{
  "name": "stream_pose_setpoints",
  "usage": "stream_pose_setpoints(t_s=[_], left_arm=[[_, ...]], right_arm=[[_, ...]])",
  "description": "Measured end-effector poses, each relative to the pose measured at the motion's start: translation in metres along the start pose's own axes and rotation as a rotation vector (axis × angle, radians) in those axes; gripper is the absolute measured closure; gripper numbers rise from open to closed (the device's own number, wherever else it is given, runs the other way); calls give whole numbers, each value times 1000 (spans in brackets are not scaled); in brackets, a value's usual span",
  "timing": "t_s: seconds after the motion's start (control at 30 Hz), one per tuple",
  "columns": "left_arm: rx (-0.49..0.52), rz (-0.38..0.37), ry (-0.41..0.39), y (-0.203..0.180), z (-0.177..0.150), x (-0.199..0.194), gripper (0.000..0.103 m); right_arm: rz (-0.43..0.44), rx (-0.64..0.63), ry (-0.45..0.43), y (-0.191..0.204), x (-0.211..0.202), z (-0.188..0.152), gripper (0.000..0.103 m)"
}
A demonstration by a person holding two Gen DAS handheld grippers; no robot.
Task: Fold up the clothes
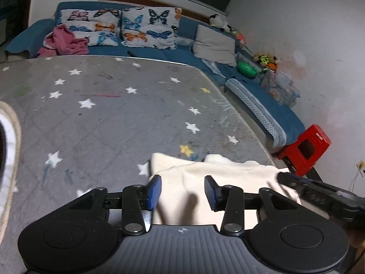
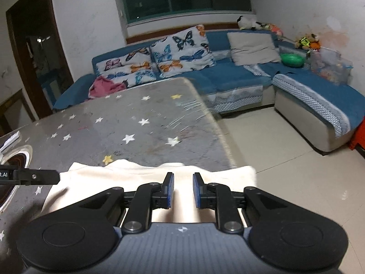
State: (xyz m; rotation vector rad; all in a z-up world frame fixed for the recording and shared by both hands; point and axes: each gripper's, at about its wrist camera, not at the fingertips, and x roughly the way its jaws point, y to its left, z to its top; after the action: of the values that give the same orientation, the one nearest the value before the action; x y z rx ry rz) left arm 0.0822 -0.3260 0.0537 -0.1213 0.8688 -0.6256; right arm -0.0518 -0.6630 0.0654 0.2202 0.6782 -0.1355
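A cream garment point(image 1: 219, 171) lies on the near right corner of the grey star-patterned table point(image 1: 109, 114). My left gripper point(image 1: 182, 190) is open, its blue pads above the cloth's left part, holding nothing. In the right wrist view the same garment point(image 2: 141, 171) lies flat at the table's near edge point(image 2: 127, 123). My right gripper point(image 2: 183, 188) is open with a narrower gap, over the cloth's middle. The left gripper's finger point(image 2: 34, 177) shows at the left there; the right gripper's body point(image 1: 319, 189) shows at the right in the left view.
A blue corner sofa point(image 2: 239, 75) with butterfly cushions point(image 2: 182, 48) stands behind the table, with a pink garment point(image 1: 66, 43) on its left end. A red stool point(image 1: 305, 148) stands by the wall. A round rimmed object point(image 2: 16, 162) sits on the table's left side. Tiled floor point(image 2: 285, 171) lies to the right.
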Motion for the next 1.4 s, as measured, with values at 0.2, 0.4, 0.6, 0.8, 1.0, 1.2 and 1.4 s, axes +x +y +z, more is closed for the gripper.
stream_pose_setpoints(t_s=[0.2,0.4,0.6,0.8,1.0,1.2,1.4], left_arm=[[21,-29,12,-8,6,25,76],[27,-14,43,-11,7,51,77],[42,-16,30,-13,5,44,77],[79,-44,23,-20,-5,17,77],[128,-69,15,-26,-33,-17,75],[153,-55,6,-22,-60,-33,74],[138,-32,-3,-17,-71,-40,74]], right_arm=[[-16,8,25,1,18,-2,86],[-26,-3,38,-1,26,-5,86],[-15,-25,28,2,11,-2,82],[14,-78,47,7,-16,-11,79],[37,-122,56,15,-50,-37,78],[-6,-173,52,17,-66,-64,76],[-31,-217,39,25,-73,-67,75]])
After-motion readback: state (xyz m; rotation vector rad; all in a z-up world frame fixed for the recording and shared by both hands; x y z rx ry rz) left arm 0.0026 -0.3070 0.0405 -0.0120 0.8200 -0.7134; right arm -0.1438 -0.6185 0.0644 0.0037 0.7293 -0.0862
